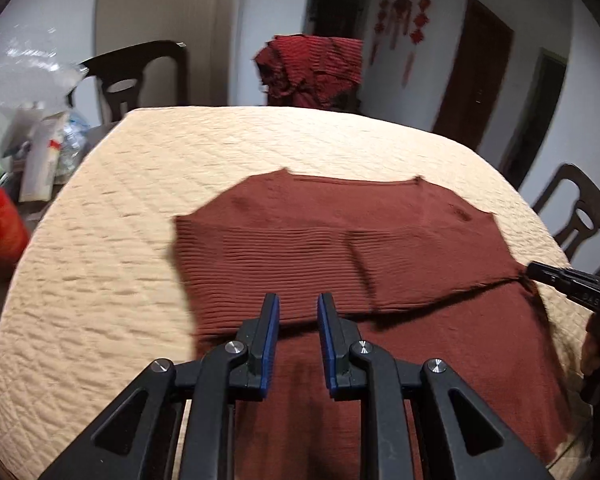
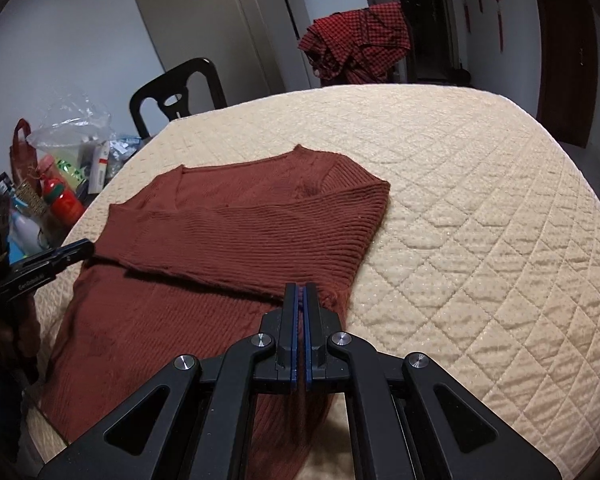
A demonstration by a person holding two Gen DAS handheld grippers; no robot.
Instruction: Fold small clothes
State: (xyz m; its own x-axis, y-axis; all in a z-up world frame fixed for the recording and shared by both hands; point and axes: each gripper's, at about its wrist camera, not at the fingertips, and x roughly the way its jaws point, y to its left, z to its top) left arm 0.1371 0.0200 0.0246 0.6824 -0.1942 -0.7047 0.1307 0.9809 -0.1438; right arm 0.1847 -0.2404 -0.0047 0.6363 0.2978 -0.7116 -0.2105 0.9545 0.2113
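Note:
A rust-brown ribbed sweater lies flat on the quilted cream table cover, with a sleeve folded across its chest. My left gripper is open and empty, hovering over the sweater's near left part. My right gripper is shut on the sweater's right side edge by the folded sleeve. In the left wrist view the right gripper pinches the cloth at the far right. In the right wrist view the left gripper shows at the sweater's left edge.
A red checked cloth hangs over a chair behind the table. Dark chairs stand around it. Bags, bottles and a red container crowd a side surface on the left. The cream cover is bare to the right of the sweater.

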